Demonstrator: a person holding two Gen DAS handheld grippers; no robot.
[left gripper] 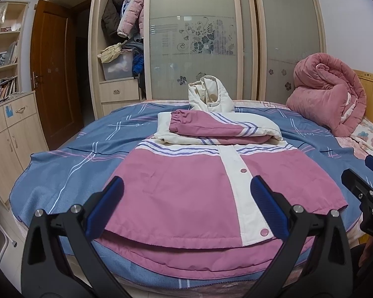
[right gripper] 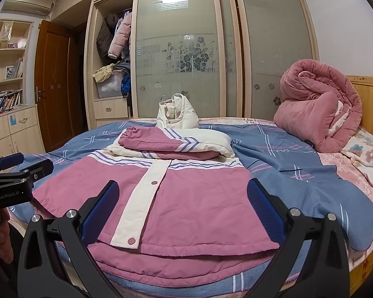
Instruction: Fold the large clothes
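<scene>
A pink and cream jacket [left gripper: 186, 186] [right gripper: 176, 198] lies front up on the bed, snap placket down its middle. Both sleeves [left gripper: 211, 129] [right gripper: 171, 144] are folded across the chest, and the cream hood [left gripper: 210, 94] [right gripper: 177, 114] stands up at the far end. My left gripper [left gripper: 186, 188] hovers open over the hem near the front edge, nothing between its blue pads. My right gripper [right gripper: 182, 191] is open too, above the hem's right half. Each gripper shows at the edge of the other's view, the right gripper [left gripper: 365, 186] and the left gripper [right gripper: 15, 173].
A blue plaid sheet [left gripper: 69, 164] [right gripper: 298, 178] covers the bed. A rolled pink quilt [left gripper: 328, 94] [right gripper: 318, 106] sits at the right by the wooden headboard [right gripper: 370, 104]. Wardrobe with sliding doors [left gripper: 194, 37] stands behind; cabinets [left gripper: 5, 129] and a door [left gripper: 52, 74] at left. A hand [right gripper: 2, 236] holds the left gripper.
</scene>
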